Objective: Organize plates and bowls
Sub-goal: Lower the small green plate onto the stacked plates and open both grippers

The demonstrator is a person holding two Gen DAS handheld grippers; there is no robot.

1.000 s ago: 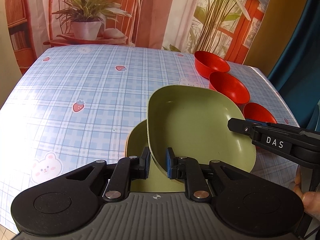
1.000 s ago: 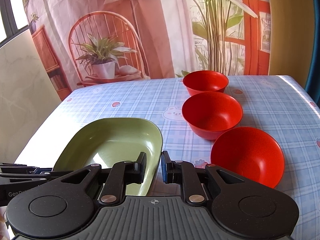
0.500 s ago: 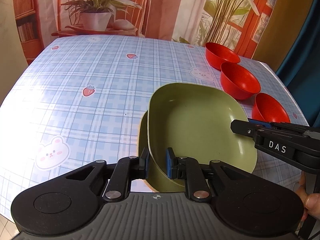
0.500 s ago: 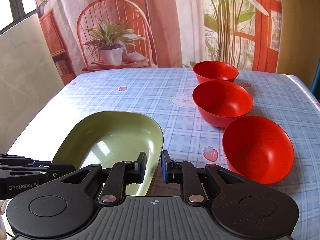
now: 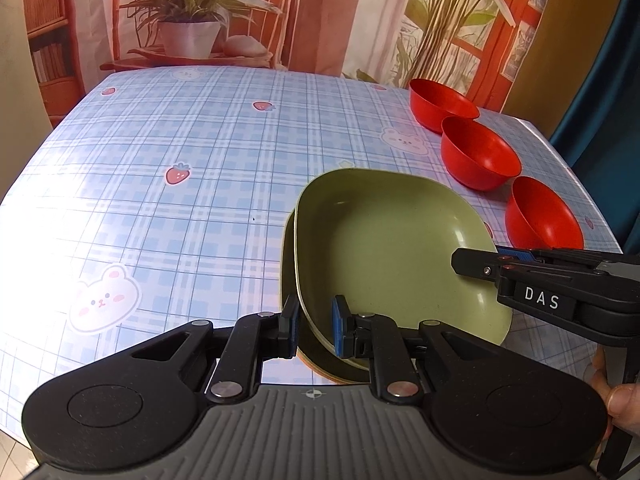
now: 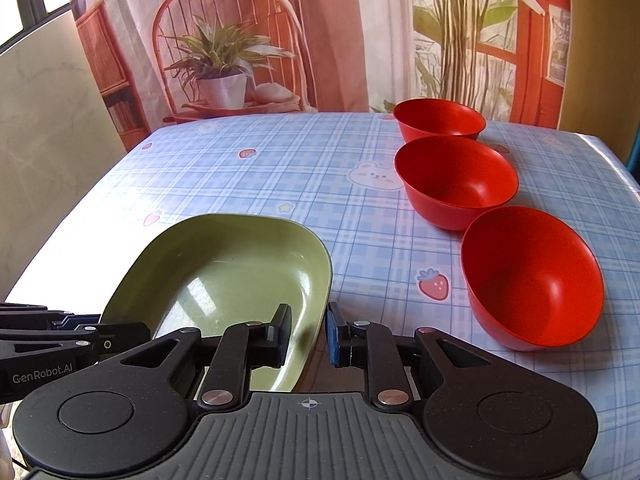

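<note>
The left gripper [image 5: 314, 330] is clenched on the near rim of the top green plate [image 5: 392, 248], one jaw inside the dish and one outside. The right gripper [image 6: 306, 336] straddles the opposite rim of the same plate, its jaws opening; the inner pad sits over the plate's inside and the outer pad stands a little clear of the rim, so that side looks released or nearly so.

The plate rides tilted on a second green plate [image 5: 287, 264], whose edge peeks out to the left beneath it, near the front edge of the surface [image 5: 168, 216]. Seen from the left wrist, the plate's longer span runs away from the jaws toward the far right corner. The left hand appears to carry its weight, so settling it square onto the stack likely falls to that side.

Three red bowls [image 6: 456, 178] stand in a row along the right of the blue checked cloth, well apart from the plates and nearer the right gripper, probably the next things to nest.

White lettering reads "DAS" on the right gripper's side in the left view, and "GenRobot.AI" on the left gripper's side in the right view. The cloth carries printed bears and strawberries.
</note>
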